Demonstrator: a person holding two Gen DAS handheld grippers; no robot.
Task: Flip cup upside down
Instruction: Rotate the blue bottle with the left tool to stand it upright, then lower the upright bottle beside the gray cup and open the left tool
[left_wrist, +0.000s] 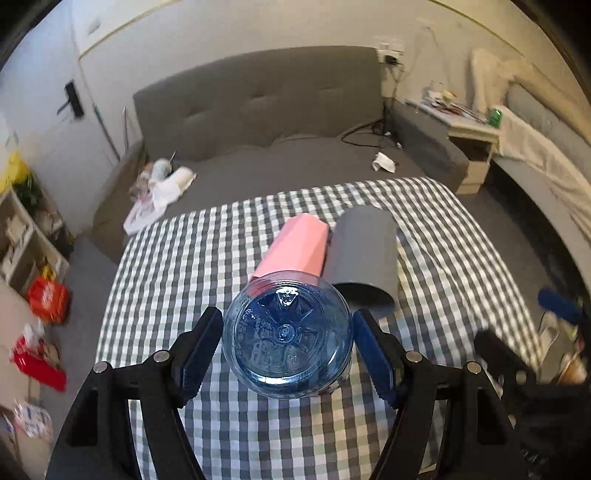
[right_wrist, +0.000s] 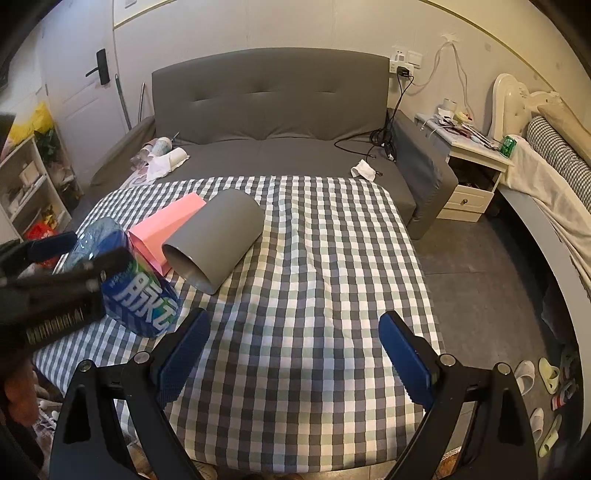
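A grey cup (left_wrist: 364, 254) lies on its side on the checked tablecloth (left_wrist: 192, 258), its open mouth toward me; it also shows in the right wrist view (right_wrist: 218, 236). A pink faceted cup (left_wrist: 297, 247) lies on its side just left of it, touching it (right_wrist: 166, 229). A blue water bottle (left_wrist: 287, 334) stands between the fingers of my left gripper (left_wrist: 286, 350), its base toward the camera. The jaws are open and a small gap shows on each side. My right gripper (right_wrist: 293, 354) is open and empty over the cloth, nearer than the grey cup.
A grey sofa (right_wrist: 269, 110) stands behind the table, with cups and cloths (right_wrist: 162, 158) on its left seat and a cable (right_wrist: 369, 140) on the right. A bedside cabinet (right_wrist: 472, 173) and a bed (right_wrist: 546, 177) are at right. Shelves (right_wrist: 26, 184) are at left.
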